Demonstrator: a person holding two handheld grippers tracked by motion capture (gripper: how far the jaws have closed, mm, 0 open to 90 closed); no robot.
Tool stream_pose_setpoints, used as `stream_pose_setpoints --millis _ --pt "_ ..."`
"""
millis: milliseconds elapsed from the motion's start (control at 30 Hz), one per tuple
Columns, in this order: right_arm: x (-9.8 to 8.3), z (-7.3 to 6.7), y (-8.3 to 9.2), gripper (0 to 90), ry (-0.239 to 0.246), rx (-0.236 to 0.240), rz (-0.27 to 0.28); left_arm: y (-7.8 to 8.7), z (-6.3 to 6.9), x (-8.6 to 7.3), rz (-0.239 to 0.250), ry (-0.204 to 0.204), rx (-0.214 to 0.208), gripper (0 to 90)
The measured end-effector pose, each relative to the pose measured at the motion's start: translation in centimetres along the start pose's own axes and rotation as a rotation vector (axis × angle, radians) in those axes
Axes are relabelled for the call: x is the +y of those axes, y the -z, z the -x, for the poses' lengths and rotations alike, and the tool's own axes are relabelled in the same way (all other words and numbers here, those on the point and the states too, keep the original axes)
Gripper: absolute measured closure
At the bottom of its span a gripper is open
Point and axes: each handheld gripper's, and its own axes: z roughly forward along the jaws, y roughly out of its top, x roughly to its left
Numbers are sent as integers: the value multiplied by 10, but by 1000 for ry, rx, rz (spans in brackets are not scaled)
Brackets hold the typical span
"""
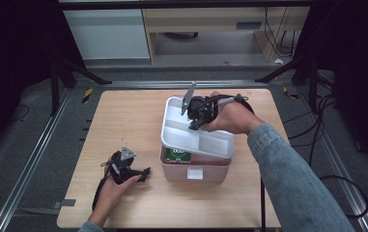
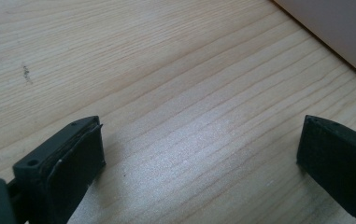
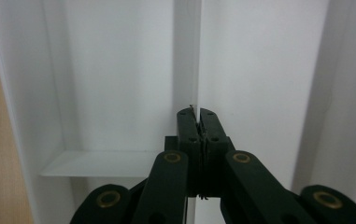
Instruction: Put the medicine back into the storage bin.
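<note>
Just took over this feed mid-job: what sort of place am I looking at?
Probably a lab recording booth, not a home: a light wooden table hemmed by black curtains and black tripod legs, loose cables on the grey floor, and plain office cabinets behind.

A pale wooden surface (image 1: 138, 121) shows long straight grain and a few faint pencil-like marks (image 2: 7, 70) near one side. Grey floor (image 1: 27, 145) surrounds it, with metal rails (image 1: 32, 159) running alongside. Beyond it stands a light wood desk (image 1: 220, 21) beside a white cabinet (image 1: 106, 34). Black cables (image 1: 326, 125) lie coiled on the floor.
</note>
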Motion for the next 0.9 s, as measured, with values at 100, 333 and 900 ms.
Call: stream_pose_setpoints --millis 100,333,900 --pt "1 -1 -1 900 4 5 -7 0 0 0 0 -2 1 0" --pt "-3 -5 -9 900 2 21 -19 0 0 0 0 0 0 0" --pt "-3 -12 -38 900 19 76 -72 0 0 0 6 4 1 0"
